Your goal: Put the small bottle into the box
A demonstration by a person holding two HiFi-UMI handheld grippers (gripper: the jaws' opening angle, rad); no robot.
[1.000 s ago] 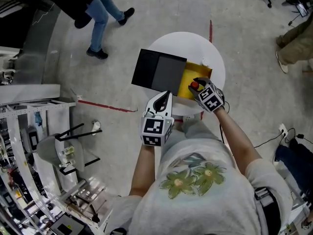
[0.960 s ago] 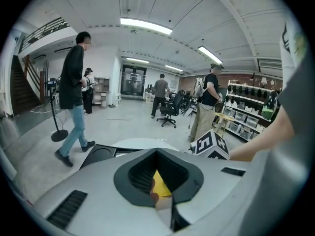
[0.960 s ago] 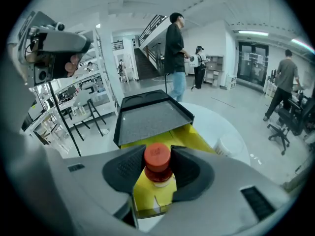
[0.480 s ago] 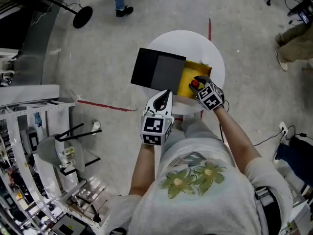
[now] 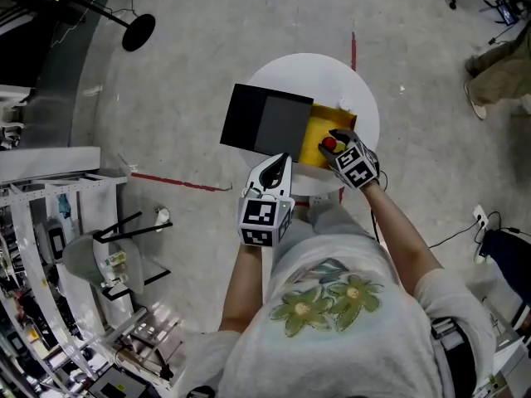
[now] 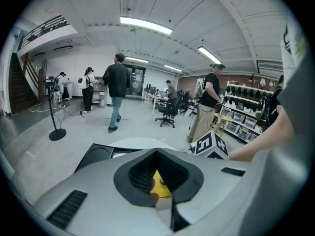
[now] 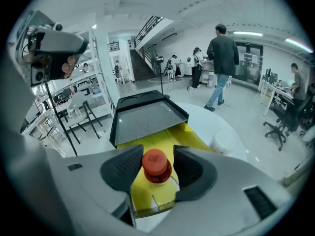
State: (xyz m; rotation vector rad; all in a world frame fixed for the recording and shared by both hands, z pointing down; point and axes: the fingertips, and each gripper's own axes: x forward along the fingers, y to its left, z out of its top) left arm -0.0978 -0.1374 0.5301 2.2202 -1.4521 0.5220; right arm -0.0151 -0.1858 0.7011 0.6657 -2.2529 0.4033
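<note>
White table [image 5: 307, 69]: black tray [image 5: 267, 121] touching yellow box [image 5: 315, 139], cup [image 7: 224, 141] beside.

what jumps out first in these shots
The red-capped small bottle stands between the opening jaws of the right hand-held gripper, over the yellow box. That box lies on a round white table, its black lid flipped open to the left in the head view.

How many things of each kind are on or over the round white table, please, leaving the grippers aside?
Yellow box with open black lid: 1
Small bottle, red cap: 1
White cup: 1
Total: 3
</note>
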